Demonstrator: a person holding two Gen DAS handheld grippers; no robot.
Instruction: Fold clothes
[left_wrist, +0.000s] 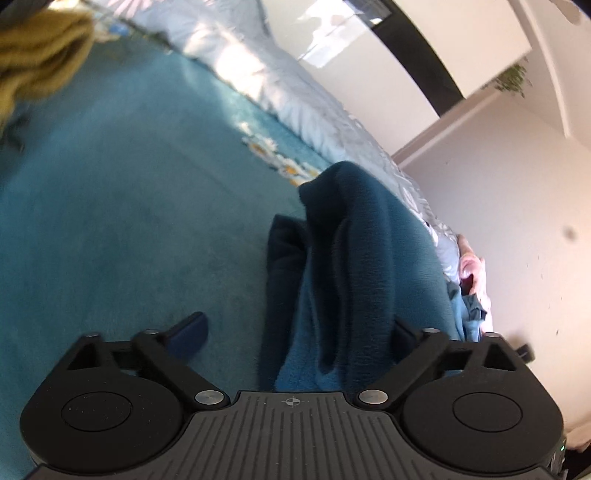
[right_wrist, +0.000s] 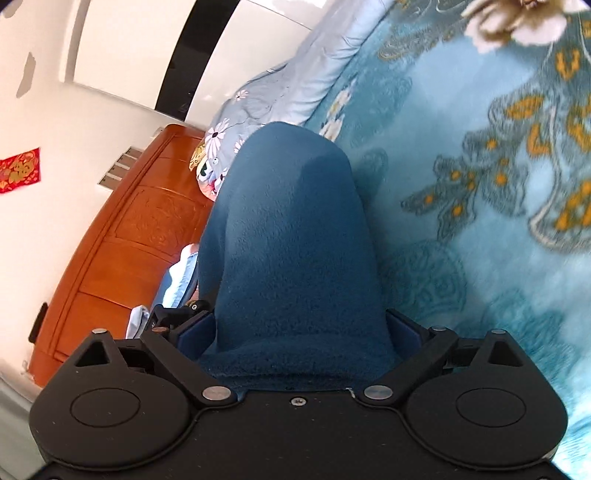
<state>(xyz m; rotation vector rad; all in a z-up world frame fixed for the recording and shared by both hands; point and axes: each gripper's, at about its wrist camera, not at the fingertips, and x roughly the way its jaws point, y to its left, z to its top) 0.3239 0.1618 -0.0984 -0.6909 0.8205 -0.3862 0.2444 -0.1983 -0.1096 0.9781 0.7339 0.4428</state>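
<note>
Bed blanket (right_wrist: 480, 221) under dark teal fleece (right_wrist: 295, 240); left gripper (left_wrist: 295, 328) and right gripper (right_wrist: 299, 332) spread wide, fleece loose between fingers, could slump unfolded.

both wrist views look forward along their tongs, close over the teal fleece (left_wrist: 354, 258), which both share.

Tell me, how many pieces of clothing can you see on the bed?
2: a dark teal fleece garment bunched up close to the camera, and an olive-yellow garment at the far corner. More may be hidden.
</note>
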